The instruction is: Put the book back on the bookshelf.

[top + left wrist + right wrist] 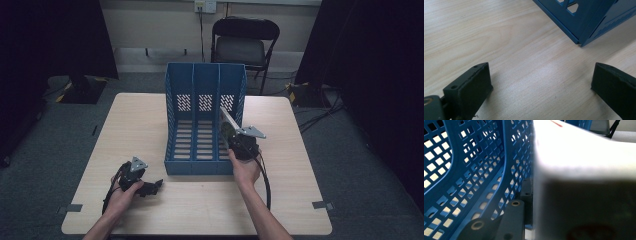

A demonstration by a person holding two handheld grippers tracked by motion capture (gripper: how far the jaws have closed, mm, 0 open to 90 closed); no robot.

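Note:
A blue three-slot file rack (204,120) stands upright in the middle of the wooden table (140,125). My right gripper (231,136) is at the rack's right slot, shut on a flat white booklet-like sheet (227,119) that tilts into that slot. In the right gripper view the white sheet (584,160) lies against the rack's perforated blue wall (474,170), and one black finger (526,191) presses its left face. My left gripper (156,186) rests low on the table near the rack's front left corner (584,27), open (541,80), with bare wood between its jaws.
A black folding chair (244,42) stands behind the table's far edge. Dark curtains hang at both sides. Grey tape marks (322,205) sit at the table's near corners. A black cable (265,185) trails along the right forearm.

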